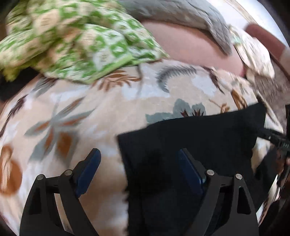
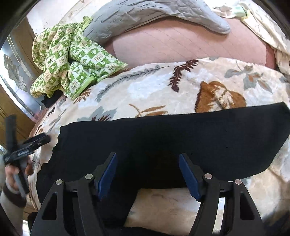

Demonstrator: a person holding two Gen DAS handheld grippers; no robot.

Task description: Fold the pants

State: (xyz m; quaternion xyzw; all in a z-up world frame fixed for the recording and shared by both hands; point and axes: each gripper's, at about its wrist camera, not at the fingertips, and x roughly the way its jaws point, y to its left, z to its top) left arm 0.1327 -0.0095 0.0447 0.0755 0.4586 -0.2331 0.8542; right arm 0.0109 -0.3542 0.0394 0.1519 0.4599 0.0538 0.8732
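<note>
Pants: the black pants [image 2: 163, 138] lay flat on the leaf-print blanket [image 2: 145, 87], a wide dark band across the lower middle of the right wrist view. In the left wrist view they filled the lower right.
Progress: your pants read as a compact, straight-edged slab, so at least one fold looked done. I judged you were partway along. How many layers were stacked, I could not tell.
Left to do: probably another fold, then a smoothing pass. That is a guess from the shape alone.
Left tool: your left tool [image 1: 139, 170] had its jaws apart and nothing between them. One blue pad [image 1: 88, 170] hung over bare blanket, the other over the cloth's left edge. That view was blurred.
Right tool: your right tool [image 2: 146, 174] also stood with jaws apart, gripping nothing. It hovered over the near edge of the pants at bottom centre.
Edges: the far edge ran straight across the middle of the right view. The left end was rounded and slightly rumpled. The near edge sat just above the pale blanket between the fingers.
Open room: bare blanket spread above the pants toward the frame's centre, which gave you space to fold away from you. A strip of pink sheet [image 2: 172, 41] lay beyond it.
Clutter: a green quilt [image 2: 70, 61] was heaped at upper left and a grey quilt [image 2: 145, 14] along the top, both well apart from the pants.
</note>
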